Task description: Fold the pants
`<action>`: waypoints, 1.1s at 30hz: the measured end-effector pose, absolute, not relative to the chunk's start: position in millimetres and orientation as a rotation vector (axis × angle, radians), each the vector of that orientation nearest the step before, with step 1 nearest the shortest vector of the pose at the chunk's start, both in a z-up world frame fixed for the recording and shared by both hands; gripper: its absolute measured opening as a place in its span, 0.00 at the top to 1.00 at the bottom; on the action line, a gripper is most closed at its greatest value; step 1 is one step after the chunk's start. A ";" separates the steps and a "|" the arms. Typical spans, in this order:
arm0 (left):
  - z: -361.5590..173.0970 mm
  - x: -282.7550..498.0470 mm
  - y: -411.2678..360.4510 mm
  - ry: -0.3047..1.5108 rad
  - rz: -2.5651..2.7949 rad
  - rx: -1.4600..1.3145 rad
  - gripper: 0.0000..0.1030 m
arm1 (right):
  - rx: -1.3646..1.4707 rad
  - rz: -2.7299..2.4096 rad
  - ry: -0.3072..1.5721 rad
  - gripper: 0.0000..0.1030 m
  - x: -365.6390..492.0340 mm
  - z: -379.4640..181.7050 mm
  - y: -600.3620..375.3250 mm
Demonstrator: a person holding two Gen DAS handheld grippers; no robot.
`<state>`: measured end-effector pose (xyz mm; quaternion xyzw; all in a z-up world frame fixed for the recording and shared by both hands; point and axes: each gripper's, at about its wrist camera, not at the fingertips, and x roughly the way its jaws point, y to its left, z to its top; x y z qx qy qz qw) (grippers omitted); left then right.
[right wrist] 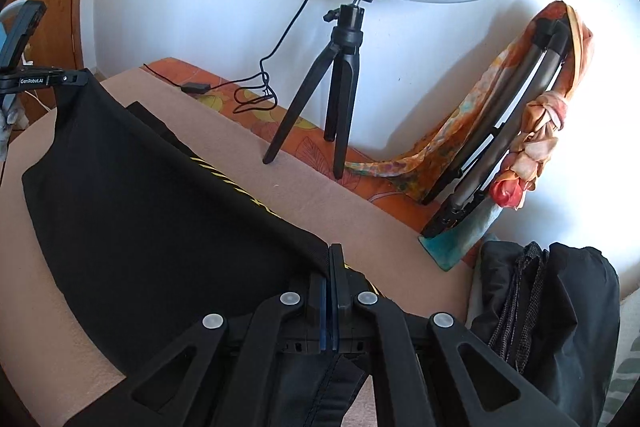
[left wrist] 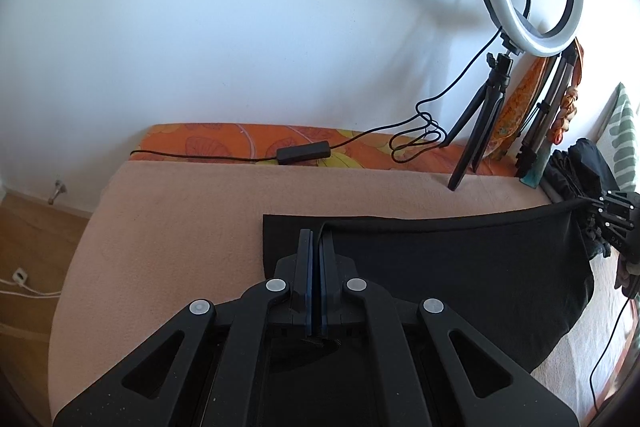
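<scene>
Left hand-held gripper (left wrist: pixel 316 239): matte black plastic body with a fine speckled finish. Two narrow upright black fingers (left wrist: pixel 305 247), each faced on the inner side with a translucent blue pad. Four black linkage arms fan out from the fingers, each pinned by a round silver rivet (left wrist: pixel 277 284); the two outer arms carry triangular cut-outs. In the right wrist view its side bears small white lettering "GenRobot.AI" and a blue-grey housing behind.

Right hand-held gripper (right wrist: pixel 331 259): same pattern, with black fingers, blue pads, four silver rivets and triangular cut-outs. Seen from the left wrist view, its black side shows several small silver screws and faint pale lettering.
</scene>
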<state>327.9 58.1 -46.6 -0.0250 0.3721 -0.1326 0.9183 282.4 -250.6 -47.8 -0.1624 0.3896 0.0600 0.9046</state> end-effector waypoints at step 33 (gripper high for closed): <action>-85.0 397.8 83.4 0.871 0.003 0.054 0.74 | -0.336 0.011 1.057 0.73 367.5 -125.4 -272.6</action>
